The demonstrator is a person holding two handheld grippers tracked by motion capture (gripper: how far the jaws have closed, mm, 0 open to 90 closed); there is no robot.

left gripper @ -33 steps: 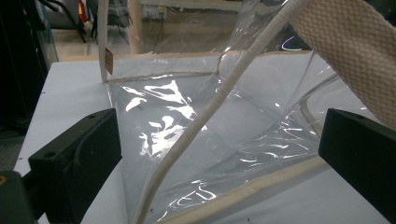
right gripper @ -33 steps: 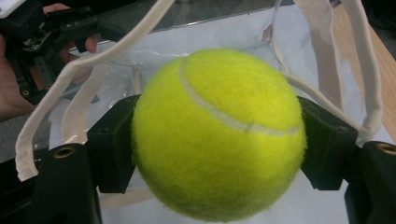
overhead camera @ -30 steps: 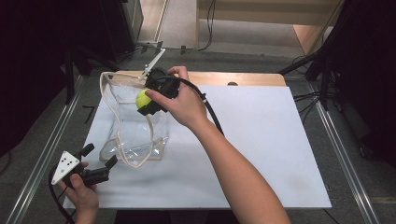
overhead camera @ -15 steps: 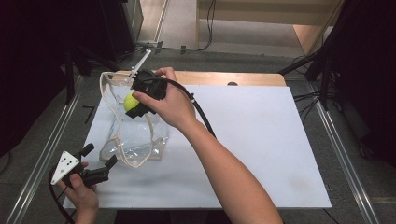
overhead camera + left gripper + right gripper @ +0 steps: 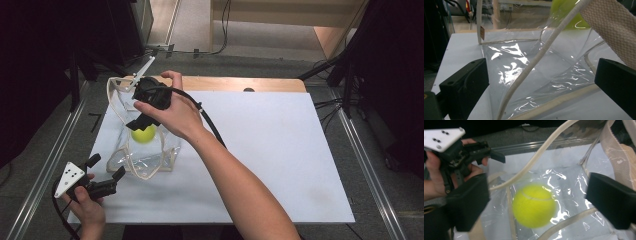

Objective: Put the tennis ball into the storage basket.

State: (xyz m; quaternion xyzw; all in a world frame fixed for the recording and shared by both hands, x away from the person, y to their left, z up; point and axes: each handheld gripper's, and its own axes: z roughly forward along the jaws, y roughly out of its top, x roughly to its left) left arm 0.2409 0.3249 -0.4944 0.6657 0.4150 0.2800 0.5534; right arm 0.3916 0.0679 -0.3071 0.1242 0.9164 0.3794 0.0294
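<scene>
Table under a white sheet carries a clear plastic bag with cream-coloured trim, seen from the high view, and that bag serves as the landmark here. A yellow-green tennis ball sits inside the bag's upper part, just below the right gripper, which hangs over the bag's open mouth with its jaws spread and nothing between them. The right hand wraps the gripper body, and a black cable runs back along the forearm. The left gripper lies at the bag's near left corner, apart from it, its jaws wide and pointing toward the bag; the left hand holds it low at the table edge, with the grey three-cornered plate on top.

In the left gripper view, the two black jaws stand far apart on either side of the bag, empty. A cream strap crosses the upper right, a thin cord slants through the middle, and a blurred patch of the ball shows through the plastic at the top.

In the right gripper view, the jaws are wide and hold nothing. The ball, slightly blurred, lies between and beyond them inside the bag. Past the bag's far side are the left gripper and the left hand holding it.
</scene>
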